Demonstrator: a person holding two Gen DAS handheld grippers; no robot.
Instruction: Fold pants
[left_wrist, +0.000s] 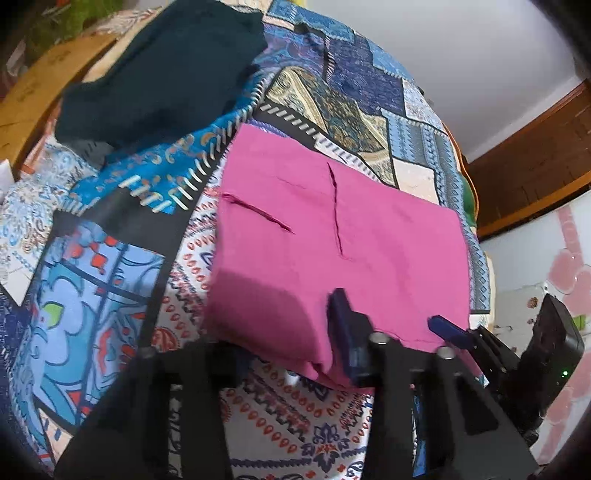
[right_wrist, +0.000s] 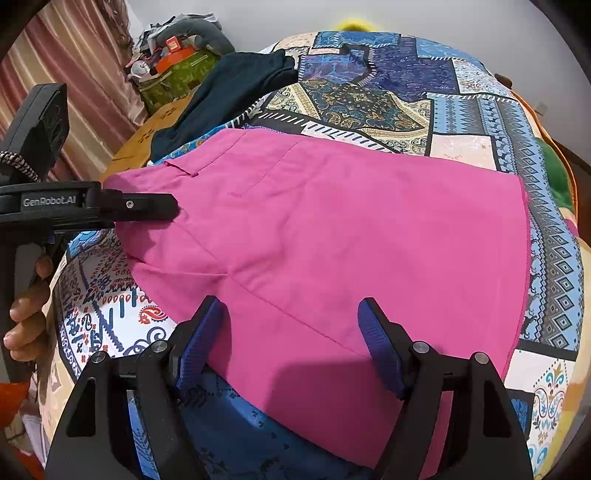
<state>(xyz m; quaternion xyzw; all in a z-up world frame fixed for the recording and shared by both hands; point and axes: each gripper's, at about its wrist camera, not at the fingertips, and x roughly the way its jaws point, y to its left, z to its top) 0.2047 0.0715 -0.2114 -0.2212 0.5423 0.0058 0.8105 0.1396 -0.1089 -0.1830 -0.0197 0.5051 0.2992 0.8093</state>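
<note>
The folded magenta cotton pants (right_wrist: 332, 236) lie mid-bed on the patchwork-print bedspread (right_wrist: 480, 110). The left gripper (right_wrist: 173, 208) – marked "GenRobot.AI" – has its tip on their left edge; grip unclear. The right gripper (right_wrist: 291, 332) straddles the near edge, jaws apart.

Premises: domestic bedroom.
Bed under a patchwork bedspread (right_wrist: 461, 122); pink striped curtain (right_wrist: 74, 74) far left; cluttered pile of household items (right_wrist: 177, 48) beyond it; wooden door (left_wrist: 535, 173) far right; plain walls.
</note>
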